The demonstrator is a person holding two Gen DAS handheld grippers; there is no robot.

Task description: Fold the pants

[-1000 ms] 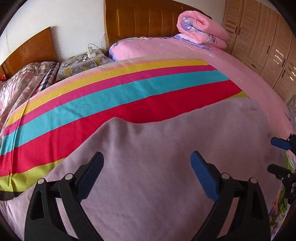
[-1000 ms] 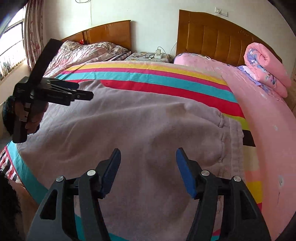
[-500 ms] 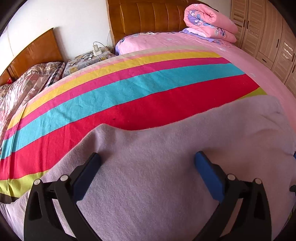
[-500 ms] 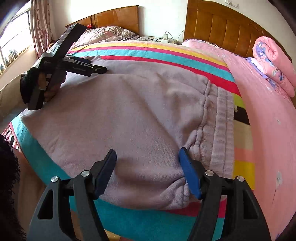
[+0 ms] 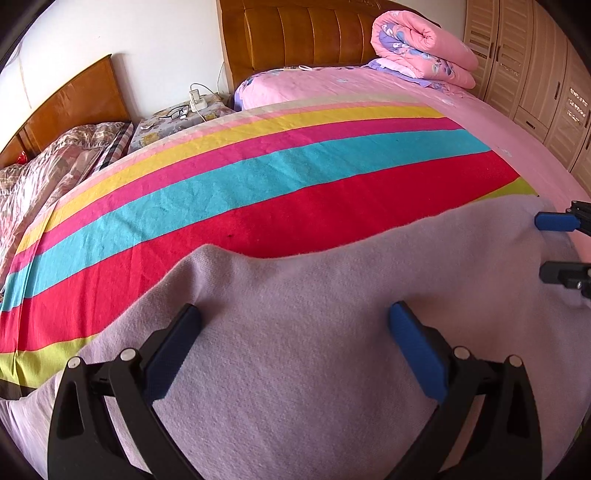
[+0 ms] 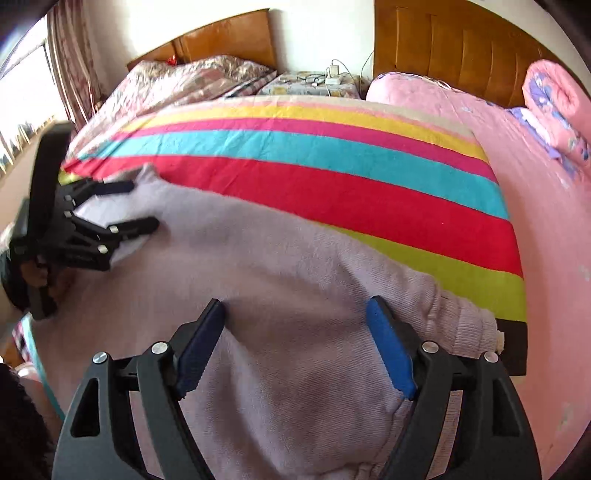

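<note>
Two grippers hover over lilac pants lying crosswise on the striped blanket, waistband rightward: left gripper spread wide, right gripper opening, neither pinching cloth.

Pale lilac-grey pants lie on a blanket striped in red, turquoise, magenta, yellow, pale pink and lime green, with a black band at its edge. The sheet beneath is plain pink. A rolled quilt is pink with purple flowers. The headboards are orange-brown wood. The wardrobe is light beige. Both grippers, left and right, are black with blue pads.
</note>
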